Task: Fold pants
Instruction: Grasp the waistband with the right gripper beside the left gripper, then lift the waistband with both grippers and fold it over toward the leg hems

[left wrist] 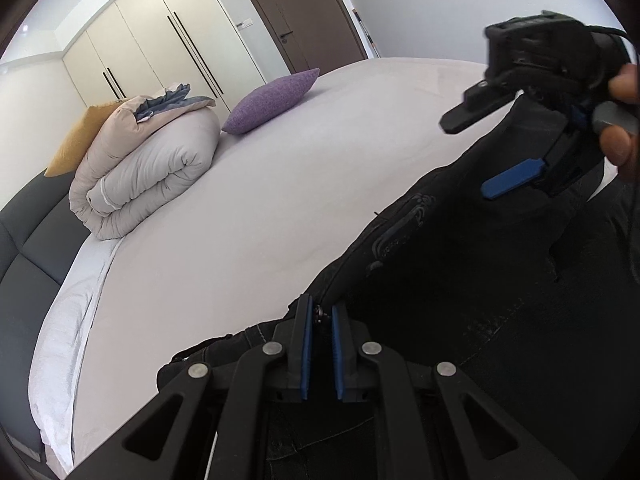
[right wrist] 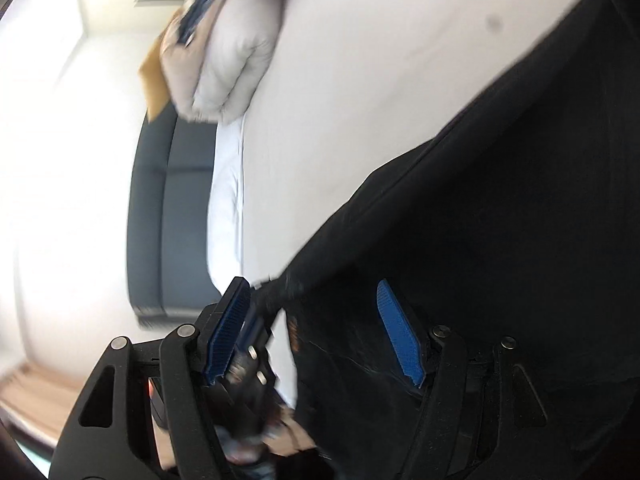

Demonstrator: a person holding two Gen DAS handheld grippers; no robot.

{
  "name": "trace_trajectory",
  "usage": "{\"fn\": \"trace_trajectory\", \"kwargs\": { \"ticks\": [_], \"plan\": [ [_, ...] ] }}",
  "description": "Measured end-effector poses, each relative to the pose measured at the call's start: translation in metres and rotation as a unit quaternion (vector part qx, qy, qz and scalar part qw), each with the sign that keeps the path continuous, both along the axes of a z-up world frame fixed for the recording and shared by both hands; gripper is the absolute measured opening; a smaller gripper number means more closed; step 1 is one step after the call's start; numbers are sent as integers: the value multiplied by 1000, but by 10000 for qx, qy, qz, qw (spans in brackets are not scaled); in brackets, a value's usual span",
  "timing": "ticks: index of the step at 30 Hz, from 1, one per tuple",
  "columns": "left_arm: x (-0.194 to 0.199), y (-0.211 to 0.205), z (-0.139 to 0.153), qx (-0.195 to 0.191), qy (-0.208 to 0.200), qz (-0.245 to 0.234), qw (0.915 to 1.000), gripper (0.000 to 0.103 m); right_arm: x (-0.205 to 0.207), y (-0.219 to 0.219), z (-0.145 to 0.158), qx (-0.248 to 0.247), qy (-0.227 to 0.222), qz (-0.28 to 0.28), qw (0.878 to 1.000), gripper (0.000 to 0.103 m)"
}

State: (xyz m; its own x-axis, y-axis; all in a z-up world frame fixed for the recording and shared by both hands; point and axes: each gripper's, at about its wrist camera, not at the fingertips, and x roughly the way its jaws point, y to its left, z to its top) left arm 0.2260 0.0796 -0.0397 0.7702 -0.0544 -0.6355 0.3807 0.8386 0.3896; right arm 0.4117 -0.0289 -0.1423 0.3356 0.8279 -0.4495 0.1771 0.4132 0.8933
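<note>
Left wrist view: the left gripper (left wrist: 320, 320) sits at the bottom centre of the frame, its blue pads drawn close together and clamped on an edge of the black pants (left wrist: 460, 280), near a small metal button or rivet. The pants spread from there up toward the right of the frame, lying across the pale bed (left wrist: 280, 200). At the upper right the right gripper (left wrist: 480, 152) hangs over the far part of the pants with its jaws wide apart, held by a hand (left wrist: 620, 120) at the frame's edge. A rolled duvet (left wrist: 148, 168), a purple pillow (left wrist: 272, 100) and a yellow pillow (left wrist: 76, 140) lie at the upper left, well apart from the pants.

Right wrist view: the picture is blurred. The right gripper (right wrist: 320, 328) shows its two blue pads spread apart at the bottom, with black fabric between and behind them; the pads do not seem to be pinching it. The pants (right wrist: 500, 220) fill the right half of the frame over the bed (right wrist: 360, 100).

Judging by this, the folding is at an early stage: the pants look mostly spread out, with no finished fold visible. The right gripper probably needs a hold before a fold can be made.
</note>
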Motion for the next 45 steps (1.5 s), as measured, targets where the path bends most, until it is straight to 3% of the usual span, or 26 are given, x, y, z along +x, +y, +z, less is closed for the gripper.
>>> {"fn": "trace_trajectory", "kwargs": {
  "ticks": [5,8,10,11,15,18,20,22,24,26,27,28,35,42,45],
  "plan": [
    [-11,2,-6,-3,-55,-46,10000,9,21,13,-19,-195,391,-409,9982,65],
    [-19,6,-10,-33,-20,-40,10000,9,27,21,-14,-254,236,-445,9984,31],
    [-27,7,-11,-75,-24,-80,9999,9,21,28,-12,-366,175,-444,9982,20],
    [-31,7,-12,-75,-30,-98,9999,9,21,31,-13,-480,154,-451,9977,9],
    [-56,2,-13,44,-106,-243,9996,9,11,27,-9,-721,75,-438,9964,3],
    [-78,-3,-14,121,-125,-341,9993,9,-22,23,5,-1366,-136,-212,9903,2],
    [-93,-4,-17,146,-59,-400,9991,9,-41,37,15,-2167,-396,155,9753,2],
    [-110,-7,-21,191,6,-469,9987,9,-61,56,28,-3056,-838,507,9471,2],
    [-124,-9,-25,265,43,-494,9984,9,-83,82,42,-3999,-1365,813,9027,2],
    [-137,-6,-28,284,101,-441,9986,9,-104,113,53,-4842,-1921,1105,8465,2],
    [-142,-4,-30,273,126,-389,9988,9,-114,128,55,-5097,-2119,1250,8244,2],
    [-147,1,-32,260,161,-301,9991,9,-120,137,57,-5168,-2204,1346,8162,2],
    [-172,31,-38,74,334,161,9993,0,-154,172,60,-5140,-2447,1620,8060,2],
    [-190,58,-45,-338,431,681,9962,0,-171,200,58,-4879,-2276,1802,8232,2],
    [-201,73,-39,-962,320,1099,9888,0,-177,205,51,-4724,-2234,1943,8302,2]
  ]
}}
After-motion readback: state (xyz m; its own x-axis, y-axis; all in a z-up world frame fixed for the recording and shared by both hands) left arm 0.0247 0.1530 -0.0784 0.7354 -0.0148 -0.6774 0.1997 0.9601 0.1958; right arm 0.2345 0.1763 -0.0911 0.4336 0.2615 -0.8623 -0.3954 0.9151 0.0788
